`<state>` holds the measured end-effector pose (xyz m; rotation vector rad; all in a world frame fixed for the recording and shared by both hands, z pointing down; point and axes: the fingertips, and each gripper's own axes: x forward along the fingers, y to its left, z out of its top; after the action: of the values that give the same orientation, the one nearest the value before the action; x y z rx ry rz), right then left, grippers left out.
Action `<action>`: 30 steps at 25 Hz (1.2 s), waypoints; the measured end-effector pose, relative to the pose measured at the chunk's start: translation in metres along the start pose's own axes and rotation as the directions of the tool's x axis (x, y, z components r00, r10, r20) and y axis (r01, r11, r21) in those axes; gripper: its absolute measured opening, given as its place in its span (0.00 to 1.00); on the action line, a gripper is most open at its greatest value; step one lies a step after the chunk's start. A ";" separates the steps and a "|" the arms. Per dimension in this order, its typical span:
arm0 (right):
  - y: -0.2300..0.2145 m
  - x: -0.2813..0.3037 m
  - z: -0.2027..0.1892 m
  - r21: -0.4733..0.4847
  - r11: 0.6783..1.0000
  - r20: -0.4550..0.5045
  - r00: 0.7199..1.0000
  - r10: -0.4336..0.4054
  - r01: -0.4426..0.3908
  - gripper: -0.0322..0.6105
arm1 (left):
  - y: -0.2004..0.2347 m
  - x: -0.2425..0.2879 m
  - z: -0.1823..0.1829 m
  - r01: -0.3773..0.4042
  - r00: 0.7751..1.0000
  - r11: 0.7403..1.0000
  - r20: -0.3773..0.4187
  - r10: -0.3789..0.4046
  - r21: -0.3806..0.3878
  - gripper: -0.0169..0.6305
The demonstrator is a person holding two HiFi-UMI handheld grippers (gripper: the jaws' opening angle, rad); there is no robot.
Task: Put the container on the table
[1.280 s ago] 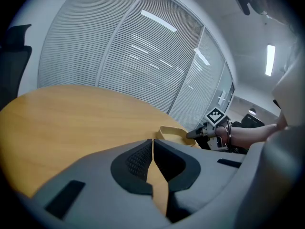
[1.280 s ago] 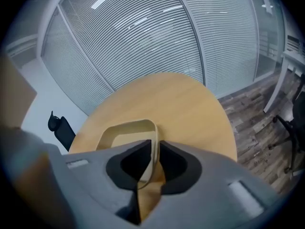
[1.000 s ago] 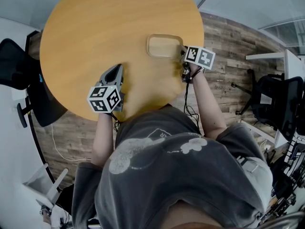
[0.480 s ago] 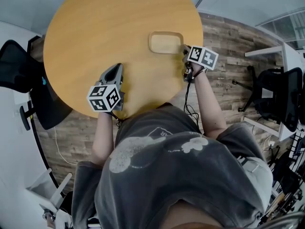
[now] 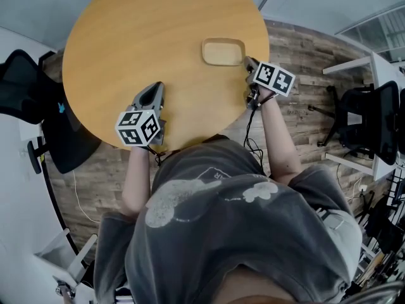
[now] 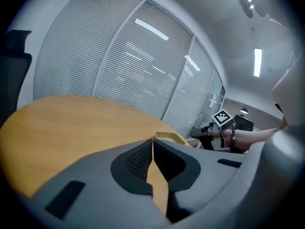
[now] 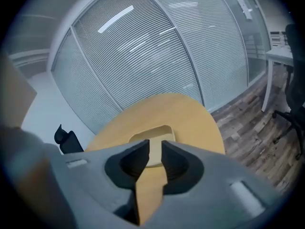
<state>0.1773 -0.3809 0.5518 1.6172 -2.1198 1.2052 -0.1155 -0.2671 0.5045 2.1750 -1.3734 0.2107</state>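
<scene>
A shallow tan container (image 5: 223,51) lies flat on the round wooden table (image 5: 139,37), near its far right edge. My right gripper (image 5: 248,63) sits just right of the container's near corner, jaws slightly apart, nothing clamped. In the right gripper view the container (image 7: 153,136) shows through the narrow gap of that gripper (image 7: 155,143). My left gripper (image 5: 154,89) hovers over the table's near edge, shut and empty. In the left gripper view its jaws meet (image 6: 153,141), with the container (image 6: 169,137) beyond.
A black office chair (image 5: 28,90) stands left of the table. Another black chair (image 5: 373,122) and a white desk (image 5: 380,68) are at the right. Wood-plank floor (image 5: 304,49) surrounds the table, with cables trailing below the right arm.
My right gripper has drawn back a little from the container, which stays on the table. The left gripper has held still. The head view has shifted slightly.
</scene>
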 end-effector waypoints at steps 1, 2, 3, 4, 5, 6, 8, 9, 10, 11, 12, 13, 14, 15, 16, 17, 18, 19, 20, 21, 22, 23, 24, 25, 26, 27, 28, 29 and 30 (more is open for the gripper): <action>0.004 -0.003 -0.002 -0.002 1.000 0.005 1.000 0.006 -0.006 0.17 | -0.001 -0.004 0.000 0.002 1.000 1.000 0.003 -0.002 0.004 0.04; 0.008 -0.005 -0.005 -0.003 1.000 0.008 1.000 0.010 -0.010 0.17 | -0.001 -0.008 0.000 0.004 1.000 1.000 0.006 -0.004 0.006 0.04; 0.012 -0.008 -0.009 -0.004 1.000 0.011 1.000 0.010 -0.010 0.17 | -0.001 -0.013 -0.001 0.005 1.000 1.000 0.009 -0.005 0.007 0.04; 0.016 -0.011 -0.013 -0.007 1.000 0.014 1.000 0.006 -0.005 0.17 | 0.000 -0.019 -0.002 0.006 1.000 1.000 0.010 -0.006 0.007 0.04; 0.021 -0.014 -0.018 -0.011 1.000 0.019 1.000 -0.001 0.001 0.16 | 0.002 -0.025 -0.003 0.006 1.000 1.000 0.011 -0.006 0.005 0.04; 0.025 -0.016 -0.023 -0.016 1.000 0.024 1.000 -0.006 0.007 0.16 | 0.004 -0.031 -0.005 0.006 1.000 1.000 0.012 -0.006 0.002 0.04; 0.034 -0.020 -0.032 -0.020 1.000 0.028 1.000 -0.008 0.009 0.15 | 0.009 -0.042 -0.007 0.006 1.000 1.000 0.014 -0.005 -0.003 0.04; 0.039 -0.022 -0.036 -0.020 1.000 0.030 1.000 -0.008 0.008 0.15 | 0.011 -0.047 -0.009 0.006 1.000 1.000 0.016 -0.006 -0.003 0.04; 0.043 -0.025 -0.039 -0.021 1.000 0.033 0.999 -0.010 0.011 0.15 | 0.014 -0.053 -0.010 0.006 1.000 1.000 0.017 -0.006 -0.002 0.04; 0.047 -0.028 -0.043 -0.024 1.000 0.038 0.999 -0.015 0.016 0.12 | 0.016 -0.058 -0.011 0.007 1.000 1.000 0.019 -0.007 -0.001 0.04; 0.051 -0.032 -0.046 -0.029 0.999 0.045 0.999 -0.021 0.022 0.07 | 0.017 -0.064 -0.013 0.009 1.000 1.000 0.020 -0.009 0.000 0.04; 0.055 -0.036 -0.049 -0.035 0.999 0.051 0.998 -0.024 0.026 0.07 | 0.019 -0.069 -0.014 0.012 1.000 1.000 0.021 -0.012 0.000 0.04; 0.060 -0.039 -0.052 -0.038 0.999 0.056 0.998 -0.024 0.026 0.06 | 0.020 -0.074 -0.016 0.018 1.000 1.000 0.022 -0.018 0.002 0.04; 0.063 -0.042 -0.055 -0.038 0.999 0.060 0.998 -0.023 0.026 0.06 | 0.020 -0.078 -0.017 0.024 0.999 1.000 0.023 -0.024 0.006 0.04; 0.066 -0.046 -0.059 -0.038 0.999 0.062 0.998 -0.024 0.026 0.06 | 0.021 -0.082 -0.019 0.031 0.999 0.999 0.023 -0.031 0.010 0.04; 0.069 -0.049 -0.063 -0.038 0.999 0.064 0.998 -0.026 0.028 0.06 | 0.021 -0.085 -0.020 0.038 0.999 0.999 0.023 -0.038 0.013 0.04; 0.071 -0.053 -0.068 -0.038 0.999 0.066 0.997 -0.029 0.031 0.06 | 0.021 -0.089 -0.022 0.044 0.999 0.999 0.023 -0.045 0.014 0.04; 0.075 -0.056 -0.072 -0.038 0.999 0.068 0.997 -0.031 0.034 0.06 | 0.022 -0.094 -0.024 0.050 0.998 0.999 0.024 -0.051 0.015 0.04; 0.079 -0.060 -0.076 -0.040 0.999 0.070 0.997 -0.032 0.035 0.05 | 0.023 -0.098 -0.025 0.056 0.998 0.998 0.024 -0.056 0.015 0.04; 0.084 -0.063 -0.081 -0.043 0.998 0.071 0.997 -0.032 0.036 0.05 | 0.026 -0.104 -0.026 0.061 0.998 0.998 0.025 -0.062 0.014 0.04; 0.089 -0.066 -0.086 -0.046 0.998 0.072 0.997 -0.032 0.035 0.05 | 0.029 -0.109 -0.027 0.066 0.997 0.998 0.026 -0.066 0.014 0.04; 0.095 -0.069 -0.091 -0.049 0.998 0.071 0.997 -0.031 0.035 0.05 | 0.032 -0.114 -0.029 0.070 0.997 0.997 0.027 -0.071 0.013 0.04; 0.100 -0.071 -0.096 -0.053 0.998 0.070 0.997 -0.030 0.034 0.05 | 0.034 -0.118 -0.030 0.075 0.997 0.997 0.027 -0.076 0.014 0.04; 0.104 -0.073 -0.100 -0.057 0.998 0.069 0.997 -0.030 0.033 0.05 | 0.036 -0.121 -0.030 0.081 0.996 0.997 0.027 -0.081 0.014 0.04; 0.107 -0.076 -0.104 -0.060 0.998 0.068 0.997 -0.029 0.033 0.05 | 0.036 -0.124 -0.031 0.088 0.996 0.996 0.026 -0.088 0.016 0.04; 0.111 -0.079 -0.109 -0.063 0.997 0.068 0.997 -0.028 0.033 0.05 | 0.036 -0.127 -0.033 0.095 0.995 0.995 0.025 -0.095 0.017 0.04; 0.114 -0.082 -0.113 -0.065 0.997 0.068 0.997 -0.028 0.032 0.05 | 0.037 -0.129 -0.034 0.102 0.994 0.995 0.023 -0.103 0.018 0.04; 0.118 -0.084 -0.118 -0.066 0.997 0.067 0.997 -0.028 0.032 0.05 | 0.038 -0.132 -0.035 0.110 0.994 0.994 0.021 -0.110 0.019 0.04; 0.122 -0.087 -0.123 -0.067 0.997 0.066 0.997 -0.028 0.032 0.05 | 0.038 -0.135 -0.037 0.117 0.993 0.993 0.018 -0.117 0.021 0.04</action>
<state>0.0665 -0.2251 0.5203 1.6739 -2.1424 1.0734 -0.2060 -0.1537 0.4939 2.2713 -1.2539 0.1595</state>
